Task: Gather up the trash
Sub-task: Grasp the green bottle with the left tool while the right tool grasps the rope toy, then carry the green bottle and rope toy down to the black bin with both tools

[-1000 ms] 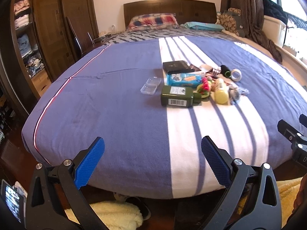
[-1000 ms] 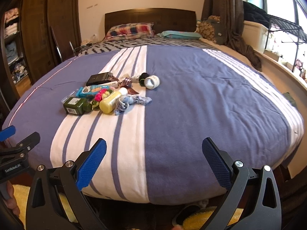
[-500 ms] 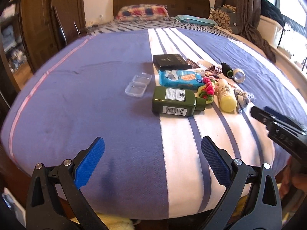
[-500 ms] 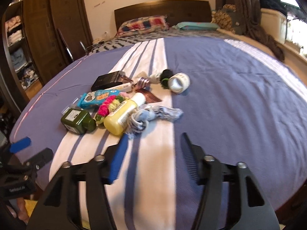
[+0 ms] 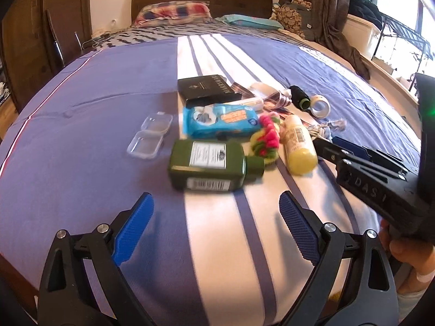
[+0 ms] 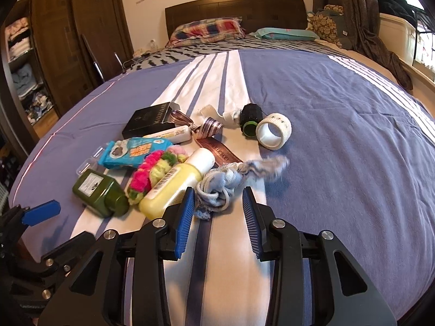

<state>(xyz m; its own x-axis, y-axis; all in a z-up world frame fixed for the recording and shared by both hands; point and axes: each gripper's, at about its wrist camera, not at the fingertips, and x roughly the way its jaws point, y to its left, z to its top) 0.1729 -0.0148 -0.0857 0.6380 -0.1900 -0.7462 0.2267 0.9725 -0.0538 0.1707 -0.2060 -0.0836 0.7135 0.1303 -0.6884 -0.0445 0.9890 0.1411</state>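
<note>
Left claw point(image 5: 216, 226) spread wide and empty, low over purple-and-white striped bedspread point(image 5: 81, 135), just short of dark green plastic bottle point(image 5: 212, 164) lying flat. Beside it: pink-and-yellow crocheted piece point(image 6: 152, 174), then pale yellow bottle point(image 6: 176, 184). Right claw point(image 6: 217, 212) partly open, holding nothing, blue pads flanking near end of frayed blue-white cloth scrap point(image 6: 225, 184).

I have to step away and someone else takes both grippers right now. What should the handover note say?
Left gripper: open, empty, hovering just short of the green bottle.
Right gripper: partly closed, jaws on either side of the knotted blue-white rope, not clamped.
All items lie in one cluster on the bed: yellow bottle, blue packet, tape roll, black box.
Done: nothing collected. No bin in view.
Left: everything.
</note>
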